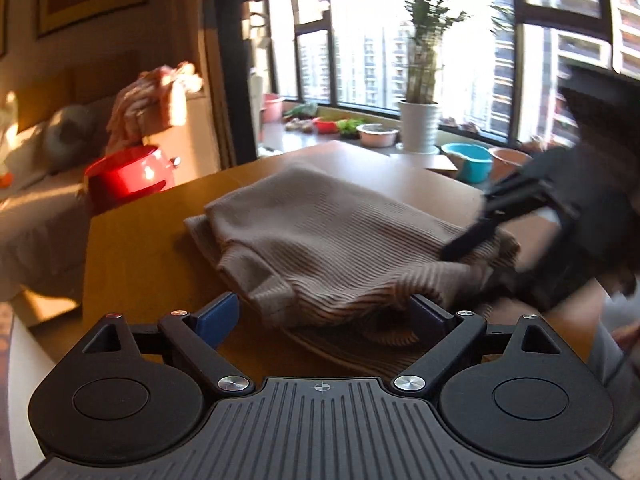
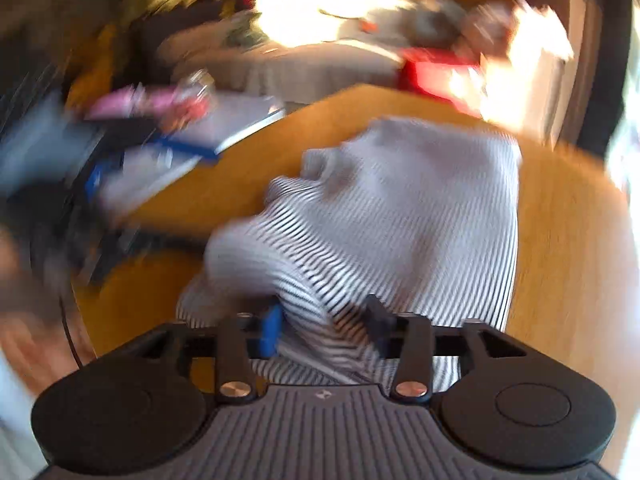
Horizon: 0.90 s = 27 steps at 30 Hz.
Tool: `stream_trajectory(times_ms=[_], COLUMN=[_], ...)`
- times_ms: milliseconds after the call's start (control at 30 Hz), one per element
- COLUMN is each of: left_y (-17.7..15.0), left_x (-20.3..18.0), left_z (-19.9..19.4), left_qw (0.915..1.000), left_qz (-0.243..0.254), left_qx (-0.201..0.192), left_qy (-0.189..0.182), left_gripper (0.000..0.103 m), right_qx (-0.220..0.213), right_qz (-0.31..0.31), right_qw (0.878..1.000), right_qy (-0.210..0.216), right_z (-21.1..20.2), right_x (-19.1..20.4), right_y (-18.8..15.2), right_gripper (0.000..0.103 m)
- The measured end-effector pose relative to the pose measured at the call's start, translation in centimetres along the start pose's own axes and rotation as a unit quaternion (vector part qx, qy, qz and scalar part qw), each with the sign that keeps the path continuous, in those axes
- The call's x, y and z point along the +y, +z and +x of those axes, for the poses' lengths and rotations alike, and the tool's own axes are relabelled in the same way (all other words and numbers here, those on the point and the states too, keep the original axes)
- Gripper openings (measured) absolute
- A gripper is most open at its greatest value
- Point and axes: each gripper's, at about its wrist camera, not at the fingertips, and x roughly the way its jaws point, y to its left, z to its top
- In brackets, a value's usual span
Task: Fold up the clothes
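Observation:
A beige ribbed knit garment (image 1: 320,240) lies partly folded on the wooden table (image 1: 132,256). In the left wrist view my left gripper (image 1: 324,312) is open, its blue-padded fingers (image 1: 218,314) spread wide around the garment's near edge, not clamping it. The right gripper (image 1: 480,232) reaches in from the right onto the cloth. In the blurred right wrist view the same garment (image 2: 400,208) looks grey striped, and my right gripper (image 2: 326,328) stands partly open with a bunch of cloth between its fingers.
A red pot (image 1: 128,174) sits beyond the table's left corner, with a bed (image 1: 36,208) behind it. A potted plant (image 1: 420,128) and bowls (image 1: 468,160) line the window sill. Papers and a blue-edged board (image 2: 180,148) lie left of the table.

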Motion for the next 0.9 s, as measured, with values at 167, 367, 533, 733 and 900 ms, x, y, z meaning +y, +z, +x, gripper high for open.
stream_trajectory(times_ms=[167, 367, 533, 733, 900], left_y=[0.7, 1.0, 0.6, -0.2, -1.2], left_x=[1.1, 0.4, -0.2, -2.0, -5.0], left_z=[0.5, 0.3, -0.7, -0.6, 1.8], left_qw=[0.9994, 0.9998, 1.0000, 0.9955, 0.9802], left_qz=[-0.032, -0.016, 0.004, 0.091, 0.197], left_qx=[-0.002, 0.001, -0.003, 0.005, 0.007], left_qy=[0.014, 0.009, 0.000, -0.026, -0.024], left_gripper=[0.095, 0.095, 0.095, 0.095, 0.096], right_qx=[-0.009, -0.014, -0.002, -0.002, 0.002], right_qz=[-0.190, -0.113, 0.103, 0.186, 0.219], right_qw=[0.981, 0.992, 0.994, 0.980, 0.971], right_qy=[-0.047, -0.059, 0.031, 0.074, 0.098], right_z=[-0.7, 1.5, 1.2, 1.4, 1.9], right_x=[5.7, 4.7, -1.5, -3.5, -4.5], right_y=[-2.8, -1.3, 0.7, 0.4, 0.0], right_gripper=[0.083, 0.043, 0.035, 0.034, 0.034])
